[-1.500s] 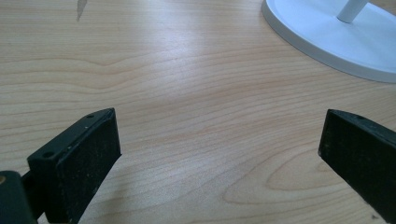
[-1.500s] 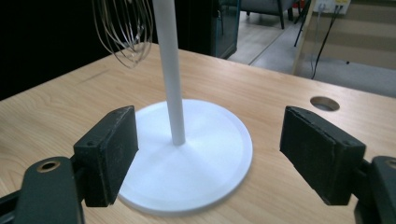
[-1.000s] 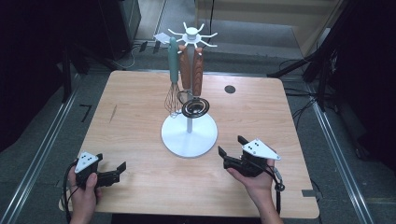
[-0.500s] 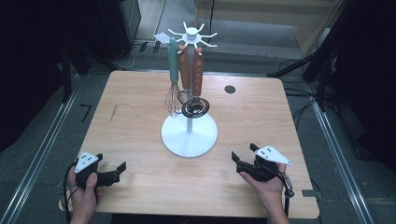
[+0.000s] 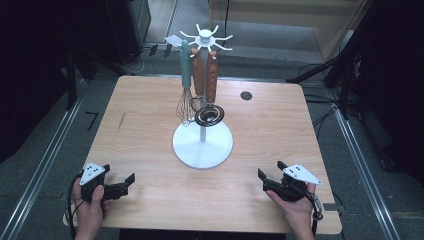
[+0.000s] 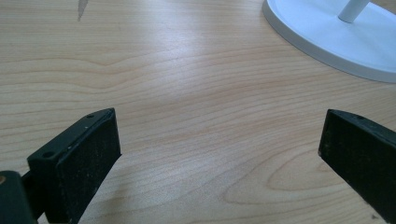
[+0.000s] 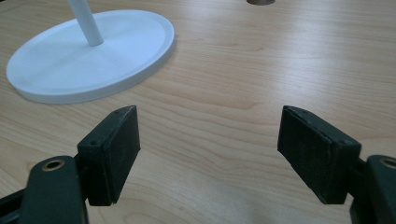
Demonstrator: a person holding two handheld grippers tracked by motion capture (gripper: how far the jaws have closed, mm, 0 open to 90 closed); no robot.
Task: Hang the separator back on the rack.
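Note:
A white utensil stand (image 5: pixel 202 145) with a round base stands mid-table. From its hooked top hang a teal-handled whisk (image 5: pixel 185 82), two wooden-handled utensils (image 5: pixel 205 75) and a spiral metal head (image 5: pixel 209 115). My left gripper (image 5: pixel 125 184) rests open near the front left edge, held by a hand, with bare wood between its jaws. My right gripper (image 5: pixel 269 173) sits open near the front right edge, also empty. In the left gripper view the stand's base (image 6: pixel 341 37) lies ahead to the right; in the right gripper view the base (image 7: pixel 88 56) lies ahead to the left.
A round dark grommet (image 5: pixel 245 95) is set in the wooden table (image 5: pixel 145 125) at the back right. A small dark mark (image 5: pixel 121 120) shows on the left of the tabletop. Metal rails and cables run along the floor on both sides.
My right gripper has drawn back toward the front right corner of the table, away from the stand. The left gripper has stayed put.

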